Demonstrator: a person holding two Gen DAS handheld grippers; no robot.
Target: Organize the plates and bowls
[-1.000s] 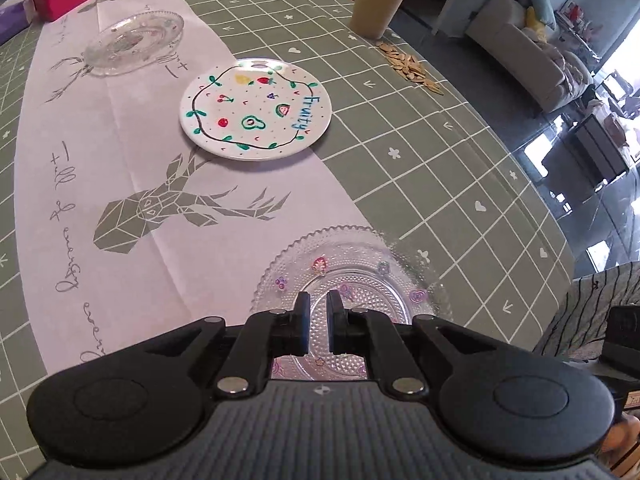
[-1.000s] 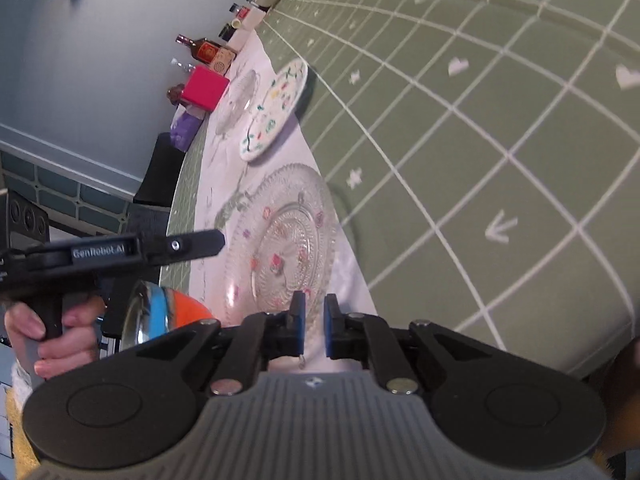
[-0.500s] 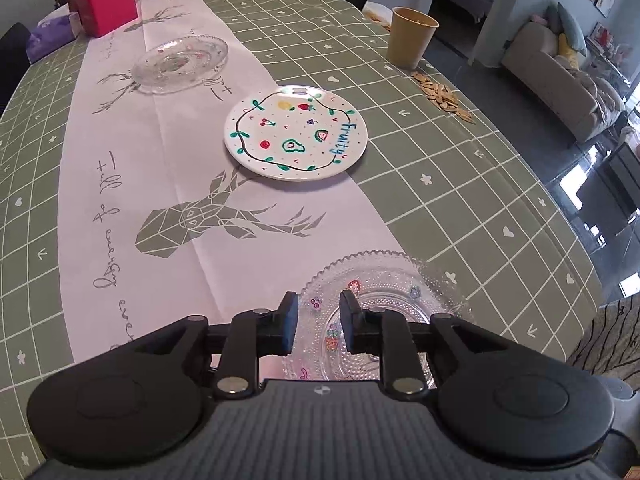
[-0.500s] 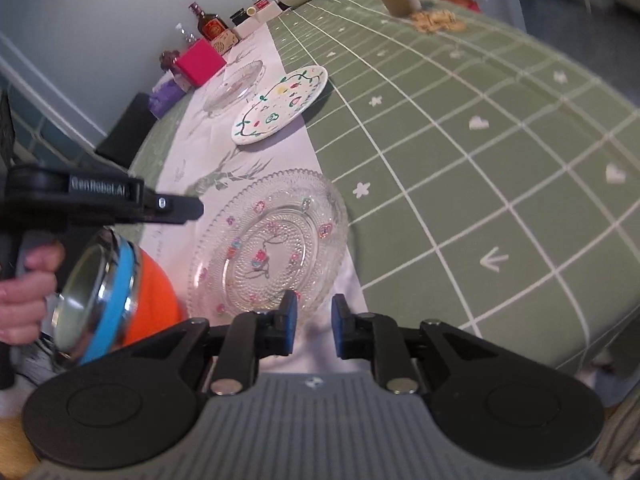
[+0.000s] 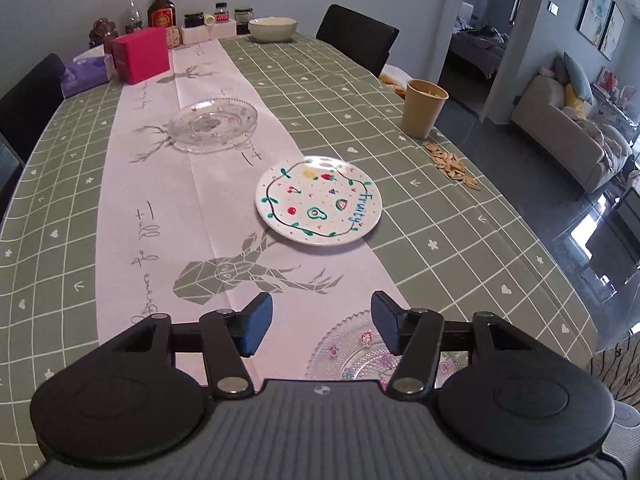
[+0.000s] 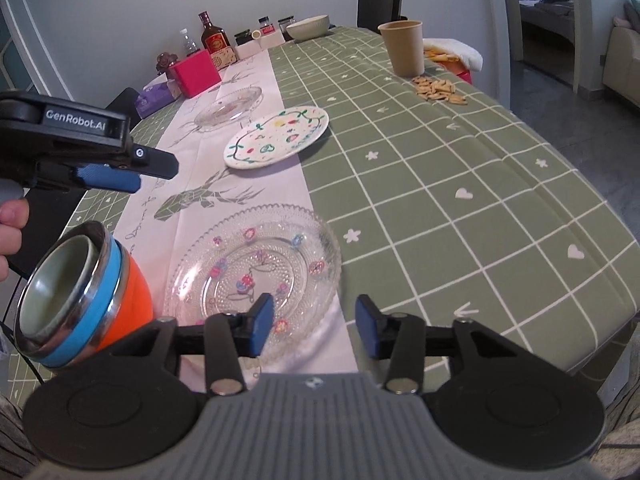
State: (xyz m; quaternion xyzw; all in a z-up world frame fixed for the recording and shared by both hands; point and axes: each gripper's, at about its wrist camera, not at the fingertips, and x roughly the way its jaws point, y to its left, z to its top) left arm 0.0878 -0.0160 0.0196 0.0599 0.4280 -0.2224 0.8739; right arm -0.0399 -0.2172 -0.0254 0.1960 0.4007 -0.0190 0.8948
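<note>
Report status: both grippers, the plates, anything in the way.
Left gripper and right gripper opening, nothing between the jaws. Near glass plate flat on runner, fruit plate beyond. Orange cup beside the near plate.

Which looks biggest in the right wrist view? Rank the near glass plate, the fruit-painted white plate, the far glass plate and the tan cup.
1. Near glass plate, though it lies closest to the camera.
2. Fruit-painted white plate.
3. Far glass plate and tan cup look alike; distance leaves them unranked.
</note>
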